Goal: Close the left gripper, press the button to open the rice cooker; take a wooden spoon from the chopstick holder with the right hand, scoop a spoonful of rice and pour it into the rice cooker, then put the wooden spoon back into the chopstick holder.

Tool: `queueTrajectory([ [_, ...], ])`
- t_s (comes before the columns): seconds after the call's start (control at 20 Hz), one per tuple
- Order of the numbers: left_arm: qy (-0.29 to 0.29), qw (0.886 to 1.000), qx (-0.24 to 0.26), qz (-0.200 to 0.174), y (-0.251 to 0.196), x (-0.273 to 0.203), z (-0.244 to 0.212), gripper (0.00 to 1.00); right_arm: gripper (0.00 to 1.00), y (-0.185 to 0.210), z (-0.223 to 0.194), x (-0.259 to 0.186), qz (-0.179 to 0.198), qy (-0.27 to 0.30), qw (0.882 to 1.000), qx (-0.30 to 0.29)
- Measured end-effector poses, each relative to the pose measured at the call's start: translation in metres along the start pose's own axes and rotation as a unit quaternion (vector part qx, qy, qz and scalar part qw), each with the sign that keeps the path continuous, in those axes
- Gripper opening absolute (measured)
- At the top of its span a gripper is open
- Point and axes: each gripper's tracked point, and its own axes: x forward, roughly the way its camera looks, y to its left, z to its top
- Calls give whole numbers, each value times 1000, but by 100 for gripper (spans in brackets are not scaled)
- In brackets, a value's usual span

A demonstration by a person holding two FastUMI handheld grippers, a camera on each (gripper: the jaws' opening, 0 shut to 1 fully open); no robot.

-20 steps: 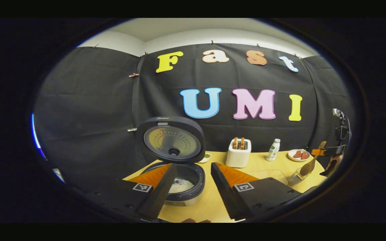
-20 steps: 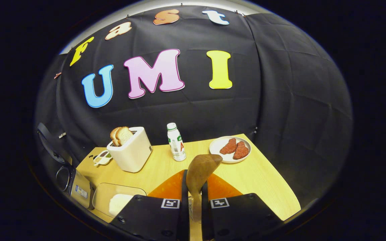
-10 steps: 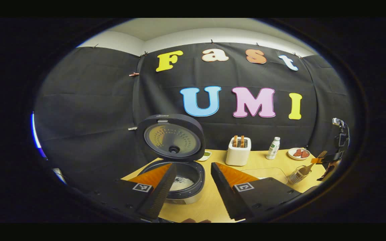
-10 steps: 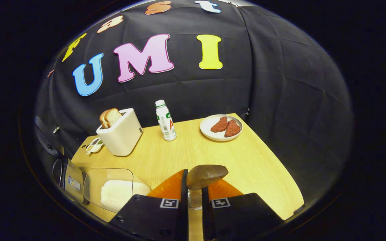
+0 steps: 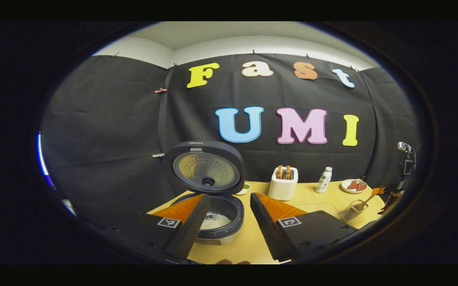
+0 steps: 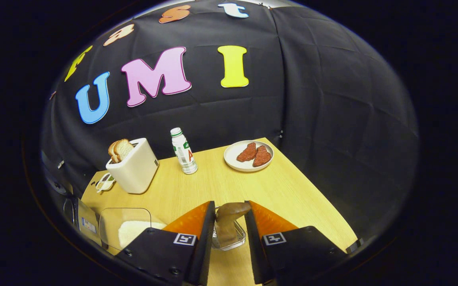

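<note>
The rice cooker point(image 5: 218, 234) stands with its lid point(image 5: 207, 169) raised and white rice in the pot. My left gripper point(image 5: 227, 214) hangs open just in front of it, holding nothing. In the right gripper view the wooden spoon point(image 6: 226, 226) stands in the chopstick holder point(image 6: 240, 239), bowl end up. My right gripper point(image 6: 229, 206) is open, one finger on each side of the spoon. The left gripper view has the holder point(image 5: 351, 210) and spoon point(image 5: 366, 198) at the far right, by the right gripper point(image 5: 388, 191).
A clear rice container point(image 6: 127, 230) lies left of the holder, beside the cooker's body point(image 6: 82, 222). Farther back on the wooden table point(image 6: 292, 198) stand a white toaster point(image 6: 133, 167) with bread, a small bottle point(image 6: 184, 151), a plate of meat point(image 6: 248, 155) and a small dish point(image 6: 105, 182).
The right gripper lowered the spoon into the chopstick holder, and its fingers have spread apart from the spoon. The left gripper has hardly moved.
</note>
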Motion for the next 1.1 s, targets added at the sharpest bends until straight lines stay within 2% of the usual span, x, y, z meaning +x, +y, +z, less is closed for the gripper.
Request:
queueTrajectory([
  [0.05,-2,1000,-2,1,2,2,2,74,48,-5,6,-3,-10,-8,1000,0],
  [0.2,-12,1000,1,3,8,7,10,74,74,-11,29,-17,-25,-39,999,1],
  [0.25,-14,1000,4,3,10,9,13,74,76,-10,37,-21,-22,-49,999,6],
  [0.55,-46,999,26,0,25,31,40,74,75,18,53,-46,13,-73,997,18],
  [0.8,-66,998,5,-22,32,60,72,74,75,51,46,-74,60,-78,995,4],
  [0.9,-80,996,19,-29,32,75,89,74,75,59,47,-87,70,-84,994,-6],
  [1.1,-94,992,31,-73,22,105,112,74,75,71,55,-109,82,-105,991,-24],
])
